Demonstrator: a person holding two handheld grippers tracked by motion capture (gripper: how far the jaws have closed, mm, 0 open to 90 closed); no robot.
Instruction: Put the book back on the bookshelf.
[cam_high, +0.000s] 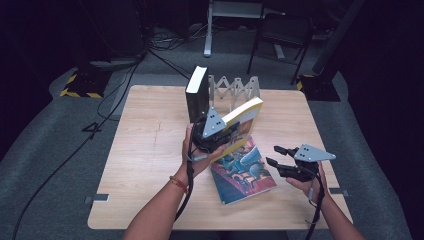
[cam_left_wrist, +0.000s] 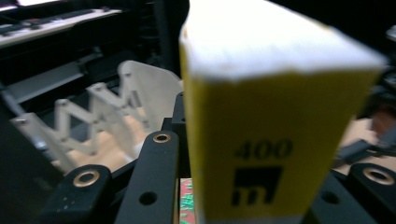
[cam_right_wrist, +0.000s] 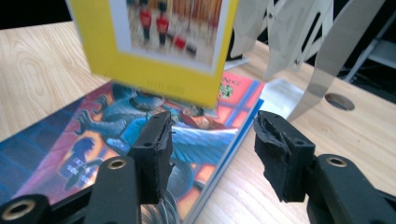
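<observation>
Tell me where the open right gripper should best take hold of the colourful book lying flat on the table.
Probably at the colourful book's near long edge, which faces the right gripper. It lies flat on the table, so one jaw would have to slide under that edge, coming in low from the person's right. The yellow book, held in the left gripper, hangs over its far end.

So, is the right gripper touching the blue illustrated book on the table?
Apart. In the high view the right gripper hovers beside the blue illustrated book, with bare table between them; its jaws stand open with nothing between them.
</observation>
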